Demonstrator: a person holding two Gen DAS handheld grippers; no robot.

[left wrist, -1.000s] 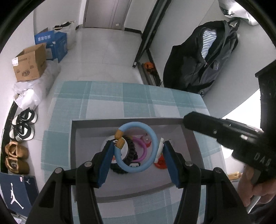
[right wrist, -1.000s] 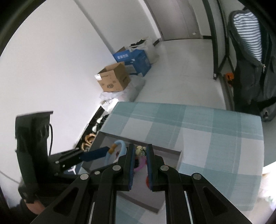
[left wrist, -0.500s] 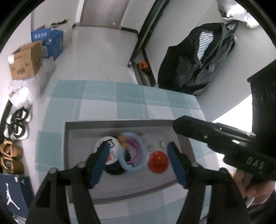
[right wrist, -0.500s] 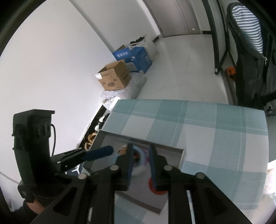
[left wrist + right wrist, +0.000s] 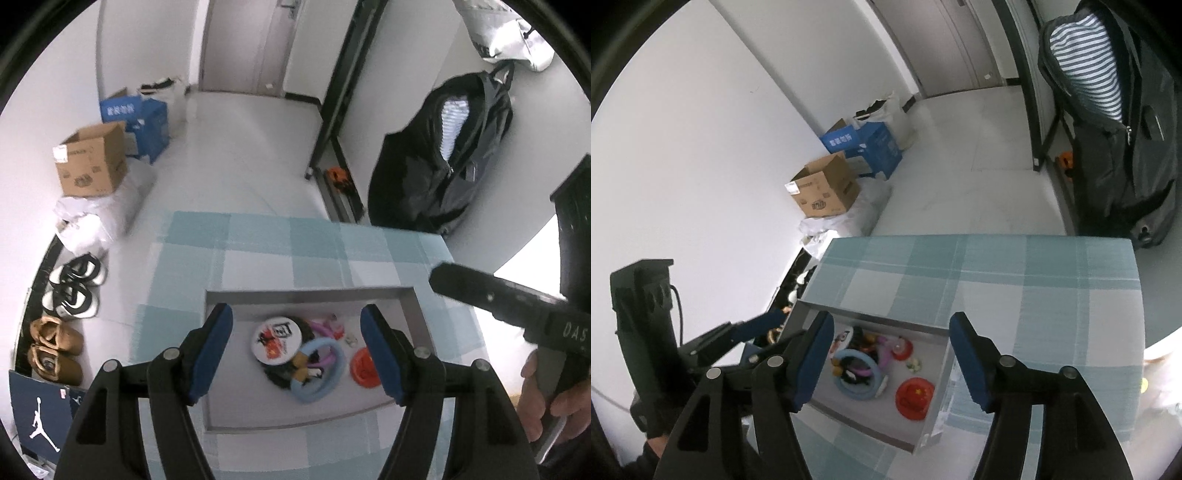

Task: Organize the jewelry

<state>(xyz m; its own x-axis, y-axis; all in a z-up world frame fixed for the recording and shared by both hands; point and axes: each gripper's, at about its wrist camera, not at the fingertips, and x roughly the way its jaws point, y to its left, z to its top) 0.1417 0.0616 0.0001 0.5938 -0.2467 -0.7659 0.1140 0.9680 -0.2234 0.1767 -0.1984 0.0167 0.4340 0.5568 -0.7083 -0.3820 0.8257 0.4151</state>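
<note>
A grey open box (image 5: pixel 415 317) (image 5: pixel 936 421) sits on the checked tablecloth. In it lie a light blue ring (image 5: pixel 320 371) (image 5: pixel 857 374), a black band, a pink ring (image 5: pixel 323 326), a round white badge (image 5: pixel 276 339) and a red disc (image 5: pixel 365 368) (image 5: pixel 913 399). My left gripper (image 5: pixel 297 345) is open and empty, held above the box. My right gripper (image 5: pixel 888 358) is open and empty, above the box's right side; its finger also shows in the left wrist view (image 5: pixel 495 297).
The teal checked table (image 5: pixel 280 243) (image 5: pixel 1015 280) stands in a white room. On the floor to the left are cardboard boxes (image 5: pixel 92 164), a blue box (image 5: pixel 866 142), plastic bags and shoes (image 5: pixel 72 291). A black jacket (image 5: pixel 447 155) hangs at the right.
The blue ring that sat between my left fingers now lies in the box. Both grippers have opened wide and lifted up and back from the box.
</note>
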